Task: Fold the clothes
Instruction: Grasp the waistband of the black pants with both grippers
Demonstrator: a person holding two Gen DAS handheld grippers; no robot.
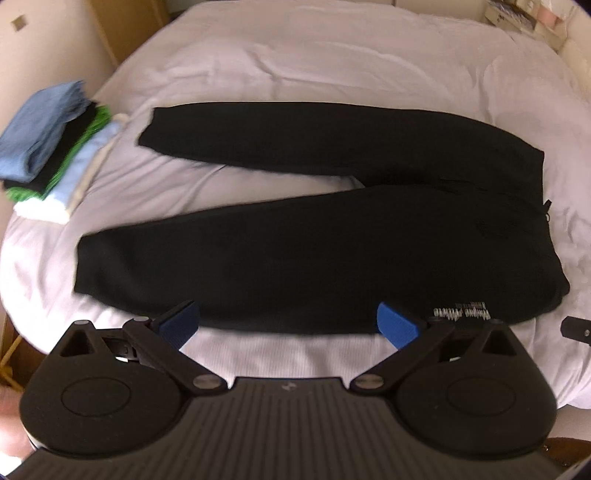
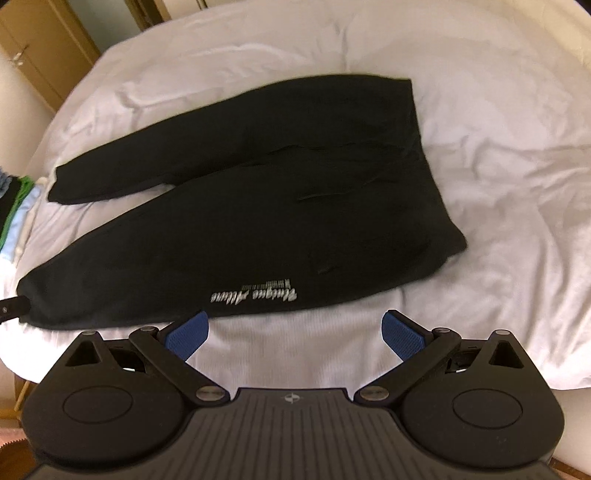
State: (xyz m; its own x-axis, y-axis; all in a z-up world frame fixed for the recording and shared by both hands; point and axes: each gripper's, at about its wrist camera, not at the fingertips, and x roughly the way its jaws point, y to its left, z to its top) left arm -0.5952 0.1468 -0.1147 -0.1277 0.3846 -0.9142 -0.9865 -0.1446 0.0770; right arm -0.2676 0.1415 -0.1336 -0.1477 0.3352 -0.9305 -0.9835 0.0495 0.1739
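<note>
On my left wrist feed I see a stack of folded clothes (image 1: 55, 147) at the far left of the bed (image 1: 295, 74): a blue piece on top, then black, green, pale blue and white layers below. It sits well apart from the black trousers (image 1: 295, 236), just beyond the far leg's cuff. In the far right corner some boxes or packets (image 1: 524, 18) lie off the bed (too blurred for me to tell what they are). A wooden cupboard (image 2: 40, 48) stands at the far left in my right wrist feed. Nothing lies between either tool and the garment.

The black trousers are spread flat on the white cover, waistband to the right, both legs running left and splayed apart in a narrow V. A line of white lettering (image 2: 255, 293) sits on the near leg close to its near edge, and it reads upside down from where I look.

My left gripper (image 1: 288, 325) hovers at the near edge of the near leg, its blue pads spread wide with nothing between them; the left pad (image 1: 181, 323) overlaps the cloth's edge in view, though I cannot tell if it touches. My right gripper (image 2: 295, 332) is likewise wide apart and empty, held just short of the hem over bare sheet near the lettering. Each tool's tip shows at the edge of the other's feed.
</note>
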